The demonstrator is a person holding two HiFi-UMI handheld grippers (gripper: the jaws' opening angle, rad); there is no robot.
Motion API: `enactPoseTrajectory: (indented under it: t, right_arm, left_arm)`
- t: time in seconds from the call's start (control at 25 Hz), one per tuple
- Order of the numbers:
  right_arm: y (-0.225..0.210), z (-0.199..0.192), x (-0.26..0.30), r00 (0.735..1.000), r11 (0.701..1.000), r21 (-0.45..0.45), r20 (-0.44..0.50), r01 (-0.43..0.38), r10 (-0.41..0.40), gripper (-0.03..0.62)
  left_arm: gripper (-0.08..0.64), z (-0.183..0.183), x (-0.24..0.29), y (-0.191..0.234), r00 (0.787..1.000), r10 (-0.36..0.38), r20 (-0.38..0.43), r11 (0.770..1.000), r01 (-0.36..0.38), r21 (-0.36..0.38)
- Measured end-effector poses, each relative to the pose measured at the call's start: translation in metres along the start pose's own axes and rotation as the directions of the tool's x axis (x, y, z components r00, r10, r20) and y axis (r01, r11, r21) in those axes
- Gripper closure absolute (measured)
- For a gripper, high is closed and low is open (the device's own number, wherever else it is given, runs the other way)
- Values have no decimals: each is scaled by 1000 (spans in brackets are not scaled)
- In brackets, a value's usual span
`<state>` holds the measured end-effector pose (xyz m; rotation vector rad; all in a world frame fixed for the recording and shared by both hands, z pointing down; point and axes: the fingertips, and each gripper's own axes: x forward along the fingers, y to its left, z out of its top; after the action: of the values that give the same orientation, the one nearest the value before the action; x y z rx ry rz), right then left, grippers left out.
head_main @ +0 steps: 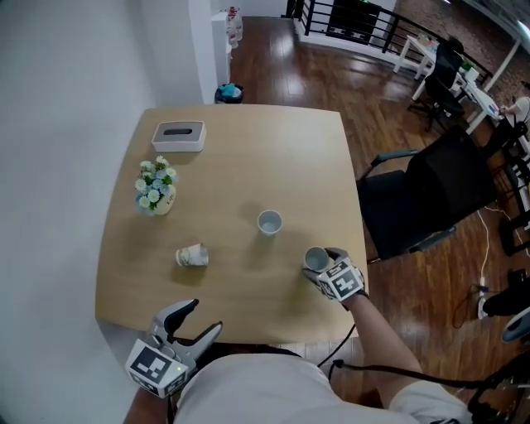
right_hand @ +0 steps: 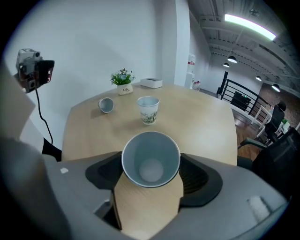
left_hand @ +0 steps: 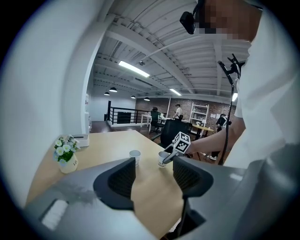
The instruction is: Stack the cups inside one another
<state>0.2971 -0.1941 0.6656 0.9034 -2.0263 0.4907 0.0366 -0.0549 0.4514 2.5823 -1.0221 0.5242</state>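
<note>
Right gripper view — cup (right_hand: 151, 152) inside wide-apart right tool (right_hand: 151, 164), head view — left tool (head_main: 204, 316) apart, empty

Room inventory:
- Plain white wall (head_main: 66, 99), along the table's left side.
- Dark brown wood plank floor (head_main: 331, 83), glossy.
- Light wooden table with rounded corners (head_main: 248, 157), set near the wall.
- Black office chair with armrests (head_main: 439, 190), just beside the table's right edge.
- Black metal railing (head_main: 356, 16), across the far end.
- White desks (head_main: 418, 51) beyond the railing, near a brick wall (head_main: 464, 21).
- White beamed ceiling (left_hand: 154, 42) with lit strip lights (left_hand: 133, 69).
</note>
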Motion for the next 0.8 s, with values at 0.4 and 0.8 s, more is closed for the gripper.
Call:
enactPoseTrajectory:
  t: [0.4, 0.8]
  right_arm:
    - [4, 111, -44, 982, 1000, -16, 191, 8, -4, 219]
    - [20, 190, -3, 973, 997, -72, 230, 4, 12, 219]
  left_arm:
    - [293, -1, -15, 18, 1000, 3, 26, 1000, -3, -5]
    - [293, -21, -58, 50, 995, 79, 66, 996, -75, -52]
